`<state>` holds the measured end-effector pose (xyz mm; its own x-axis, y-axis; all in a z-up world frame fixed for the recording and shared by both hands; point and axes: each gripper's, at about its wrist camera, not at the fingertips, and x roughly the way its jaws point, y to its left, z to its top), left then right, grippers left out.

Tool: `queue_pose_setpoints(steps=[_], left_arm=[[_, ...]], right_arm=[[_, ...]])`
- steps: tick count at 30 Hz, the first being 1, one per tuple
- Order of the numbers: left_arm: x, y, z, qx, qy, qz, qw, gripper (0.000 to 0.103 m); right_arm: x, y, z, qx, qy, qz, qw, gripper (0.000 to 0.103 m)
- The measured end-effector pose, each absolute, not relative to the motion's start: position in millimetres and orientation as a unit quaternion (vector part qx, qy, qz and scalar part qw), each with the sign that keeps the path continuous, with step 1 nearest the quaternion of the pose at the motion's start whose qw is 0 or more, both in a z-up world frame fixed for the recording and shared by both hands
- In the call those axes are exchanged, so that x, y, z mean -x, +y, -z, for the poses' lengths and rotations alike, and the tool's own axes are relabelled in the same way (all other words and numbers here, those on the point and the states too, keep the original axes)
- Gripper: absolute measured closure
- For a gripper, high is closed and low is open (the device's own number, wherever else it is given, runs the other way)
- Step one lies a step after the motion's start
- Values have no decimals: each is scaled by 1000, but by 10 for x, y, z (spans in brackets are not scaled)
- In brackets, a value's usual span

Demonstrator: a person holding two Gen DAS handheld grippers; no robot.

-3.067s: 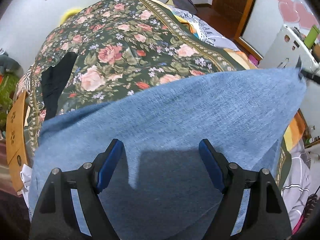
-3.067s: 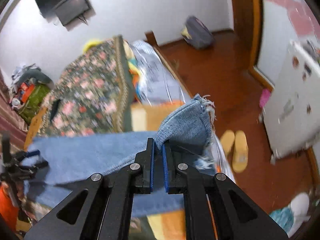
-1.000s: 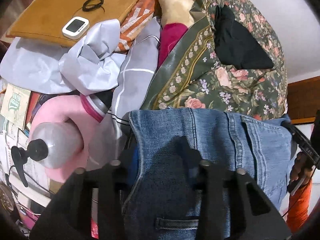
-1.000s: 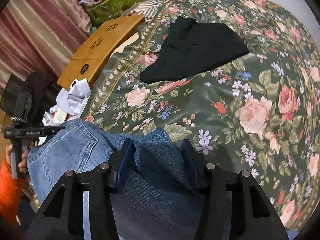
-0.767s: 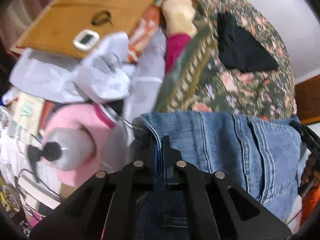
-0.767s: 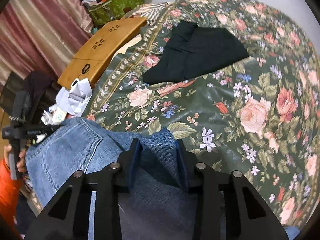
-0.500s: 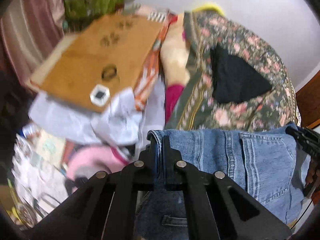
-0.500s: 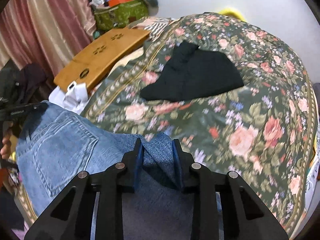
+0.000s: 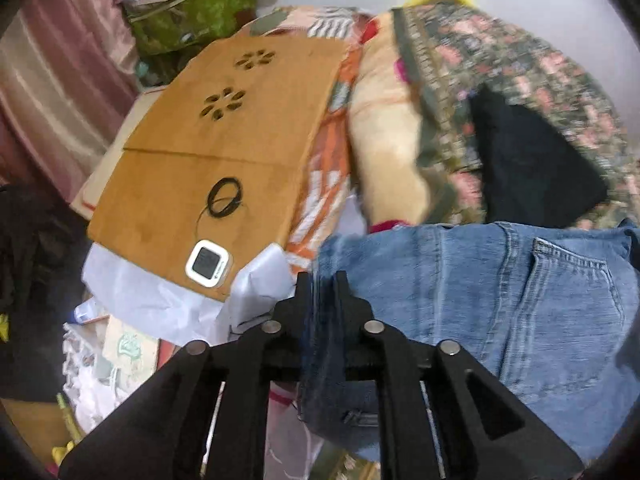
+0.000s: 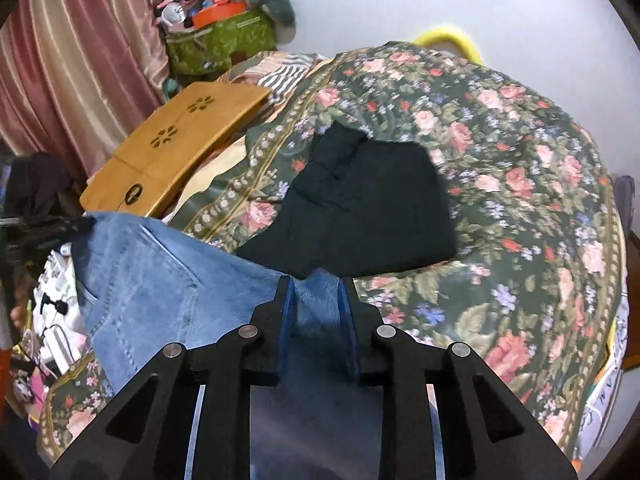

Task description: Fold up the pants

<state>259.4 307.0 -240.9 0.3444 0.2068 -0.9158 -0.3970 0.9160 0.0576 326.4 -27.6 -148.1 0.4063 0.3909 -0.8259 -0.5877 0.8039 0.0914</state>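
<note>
The blue denim pants (image 9: 500, 300) hang stretched between my two grippers over the near edge of a bed, back pocket showing. My left gripper (image 9: 322, 280) has a folded edge of denim pinched between its pads at one end of the waist, and its jaws are opening slightly. At the other end my right gripper (image 10: 315, 284) is shut on a thick bunch of the pants (image 10: 160, 280). Everything below the waist is hidden under the grippers.
A floral bedspread (image 10: 520, 184) covers the bed, with a folded black garment (image 10: 372, 208) just beyond the pants. Left of the bed stand a wooden lap table (image 9: 224, 148) with a white timer (image 9: 209, 263), crumpled papers, a green bag (image 10: 220, 40) and a pink curtain (image 10: 60, 60).
Both grippers went from open around the denim to shut on it. They then rose with the waist, and both views tilted up toward the far wall.
</note>
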Motion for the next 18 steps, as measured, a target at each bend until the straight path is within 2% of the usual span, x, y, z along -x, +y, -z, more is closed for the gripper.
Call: queue_pose_setpoints(steps=[3,4,6,8,10,14,18], left_arm=[[-2583,2990,2400,80,543,-183,816,90],[-2561,2935,2360,78,541,-175,819,86],[-2527,2796,2260,69,534,-163,827,75],[-2483,2601,2115,56,521,-143,839,58],[-2432,2336,1945,42,506,-115,854,48],[-2409,1766,1707,25,489,-51,871,37],[-2502,1064,1627,4,490,7,872,36]], right_arm=[[-3169,-673,1262,79,443,-283,847,69],[-3145,-833,1192,67,439,-274,853,65],[-3081,-1236,1052,36,433,-250,865,60],[-3003,-1678,955,5,432,-216,875,57],[-2902,-2140,888,-22,435,-178,883,56],[-2593,-3093,837,-68,440,-96,890,55],[-2258,-3983,859,-104,448,-14,888,55]])
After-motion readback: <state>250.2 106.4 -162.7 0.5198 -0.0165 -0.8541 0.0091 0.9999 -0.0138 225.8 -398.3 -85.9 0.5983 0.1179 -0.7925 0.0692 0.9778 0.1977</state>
